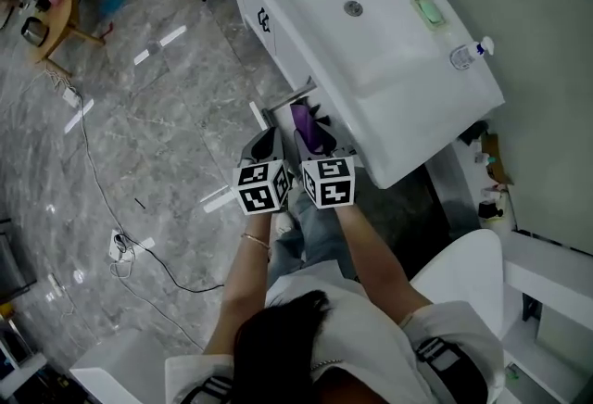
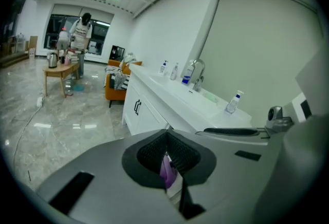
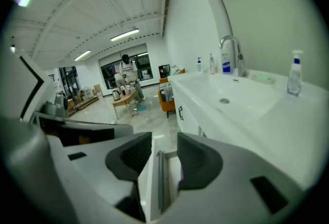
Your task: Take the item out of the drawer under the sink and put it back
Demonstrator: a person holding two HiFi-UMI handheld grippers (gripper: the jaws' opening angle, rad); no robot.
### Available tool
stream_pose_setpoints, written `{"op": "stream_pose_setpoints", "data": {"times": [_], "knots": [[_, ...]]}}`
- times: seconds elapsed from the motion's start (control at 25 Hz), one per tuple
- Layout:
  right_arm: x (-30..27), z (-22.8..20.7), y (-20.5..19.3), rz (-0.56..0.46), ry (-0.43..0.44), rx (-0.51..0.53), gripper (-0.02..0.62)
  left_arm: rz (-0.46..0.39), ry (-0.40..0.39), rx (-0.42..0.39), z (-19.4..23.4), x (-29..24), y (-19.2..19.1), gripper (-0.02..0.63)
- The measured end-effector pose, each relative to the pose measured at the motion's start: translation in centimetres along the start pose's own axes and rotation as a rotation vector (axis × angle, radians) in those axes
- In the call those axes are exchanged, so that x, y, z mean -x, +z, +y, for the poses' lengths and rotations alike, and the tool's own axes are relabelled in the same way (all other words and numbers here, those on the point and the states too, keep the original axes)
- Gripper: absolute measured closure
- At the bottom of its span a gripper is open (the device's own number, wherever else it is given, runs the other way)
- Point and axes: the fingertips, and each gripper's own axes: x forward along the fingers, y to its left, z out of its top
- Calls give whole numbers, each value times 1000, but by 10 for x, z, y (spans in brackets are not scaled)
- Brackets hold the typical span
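So from the head view, the drawer [image 1: 285,103] under the sink [image 1: 389,69] is pulled open and the purple item [image 1: 304,122] is lying in it, right below the two tools. The left gripper [image 1: 264,145] and right gripper [image 1: 320,152] hang just above it, side by side, and neither looks like it's touching it. In the left gripper view the jaws are closed tip to tip with nothing pinched. You just get a peek of the purple item [image 2: 165,171] through the gap underneath them, down in the drawer. In the right gripper view the jaws stand apart and empty, with the white drawer edge [image 3: 154,182] showing between them and a sliver of purple off to the side. I honestly can't tell if it's a bottle or a soft pack. My guess is smooth plastic, pretty light and probably a bit slippery, and it might give if squeezed hard. I'd grab it across the middle of the body with the open right one, squarely and not by an end, so it doesn't swing or slide out.
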Motion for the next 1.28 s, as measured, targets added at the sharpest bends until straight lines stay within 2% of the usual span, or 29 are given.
{"op": "stream_pose_setpoints", "data": {"times": [0.16,0.32,0.52,0.68,1.04,1.28], "knots": [[27,15,29,-75,19,-27,436,-44,-38,-35,-7,24,18,602],[50,29,54,-128,15,27,460,-105,-78,-44,-18,47,41,601],[77,41,68,-177,23,45,490,-177,-127,-77,-45,72,61,601],[93,50,75,-216,17,59,548,-227,-155,-92,-60,90,72,601],[128,55,83,-272,-30,124,574,-290,-171,-98,-74,118,82,602],[138,54,76,-277,-46,122,577,-291,-184,-101,-77,124,74,603]]}}
